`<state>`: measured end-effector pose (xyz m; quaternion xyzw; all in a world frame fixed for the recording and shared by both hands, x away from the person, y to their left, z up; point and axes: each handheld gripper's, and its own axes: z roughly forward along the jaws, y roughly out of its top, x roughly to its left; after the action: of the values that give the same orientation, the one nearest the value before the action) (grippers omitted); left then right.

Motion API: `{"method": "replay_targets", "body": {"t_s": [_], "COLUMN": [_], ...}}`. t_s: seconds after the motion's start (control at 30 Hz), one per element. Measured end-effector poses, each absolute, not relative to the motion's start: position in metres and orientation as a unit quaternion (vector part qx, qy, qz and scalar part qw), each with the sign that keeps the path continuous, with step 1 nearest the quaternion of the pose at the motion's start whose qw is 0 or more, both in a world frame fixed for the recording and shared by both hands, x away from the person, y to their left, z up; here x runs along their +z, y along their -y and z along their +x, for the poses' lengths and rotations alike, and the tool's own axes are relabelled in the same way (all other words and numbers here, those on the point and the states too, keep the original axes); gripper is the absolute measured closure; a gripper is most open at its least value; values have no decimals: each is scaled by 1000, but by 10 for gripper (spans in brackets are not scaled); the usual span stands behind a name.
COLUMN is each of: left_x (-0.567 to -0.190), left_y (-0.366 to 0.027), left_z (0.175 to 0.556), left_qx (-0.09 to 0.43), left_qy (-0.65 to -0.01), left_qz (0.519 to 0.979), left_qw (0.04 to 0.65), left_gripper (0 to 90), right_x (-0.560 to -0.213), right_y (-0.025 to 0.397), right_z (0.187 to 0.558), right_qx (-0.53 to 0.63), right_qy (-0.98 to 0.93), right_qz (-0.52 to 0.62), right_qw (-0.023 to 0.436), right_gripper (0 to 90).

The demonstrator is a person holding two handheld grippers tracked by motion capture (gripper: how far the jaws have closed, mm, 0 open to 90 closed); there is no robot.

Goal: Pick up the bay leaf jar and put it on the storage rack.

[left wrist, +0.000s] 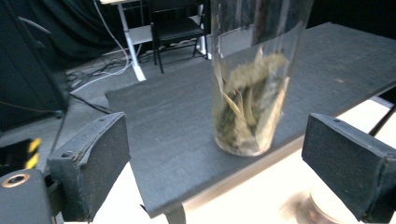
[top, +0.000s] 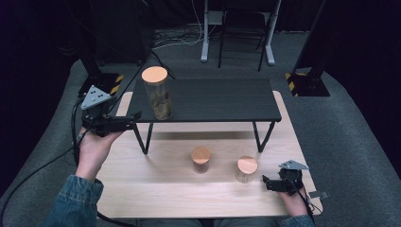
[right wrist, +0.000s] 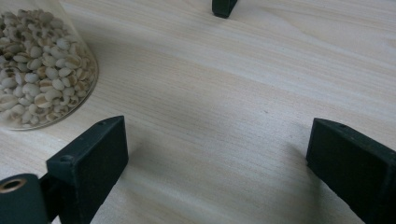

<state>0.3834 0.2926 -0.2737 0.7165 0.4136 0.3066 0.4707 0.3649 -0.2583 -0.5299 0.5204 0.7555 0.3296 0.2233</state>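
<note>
Left claw [left wrist: 215,168]: jaws wide, facing tall jar [left wrist: 250,79] on black shelf [left wrist: 159,140]
Jar: glass, probably light, slippery; grip mid-body
Right claw [right wrist: 217,163]: open, empty

A pale wooden table [top: 156,189] is set on grey carpet [top: 350,132], and a low black shelf [top: 217,100] on thin black legs is placed across its far half. Beyond the table, white desk legs [top: 205,33] and a dark chair frame [top: 241,28] are seen against a black, unlit backdrop, with white cables [top: 177,40] strewn on the floor to their left. Yellow-and-black striped stand bases [top: 302,84] are placed at the far left and right. The tabletop is lit from above.
</note>
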Motion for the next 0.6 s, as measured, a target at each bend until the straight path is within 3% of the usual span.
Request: {"method": "replay_targets", "body": {"t_s": [0.6], "left_x": [-329], "left_y": [-296], "left_z": [362], "left_qx": [298], "left_qy": [-419], "left_qz": [711], "left_qw": [480], "left_gripper": [64], "right_x": [-530], "right_y": [258], "right_z": [365], "right_qx": [330], "right_qy": [-755], "right_qz": [520], "right_qw": [223], "right_gripper": [46]}}
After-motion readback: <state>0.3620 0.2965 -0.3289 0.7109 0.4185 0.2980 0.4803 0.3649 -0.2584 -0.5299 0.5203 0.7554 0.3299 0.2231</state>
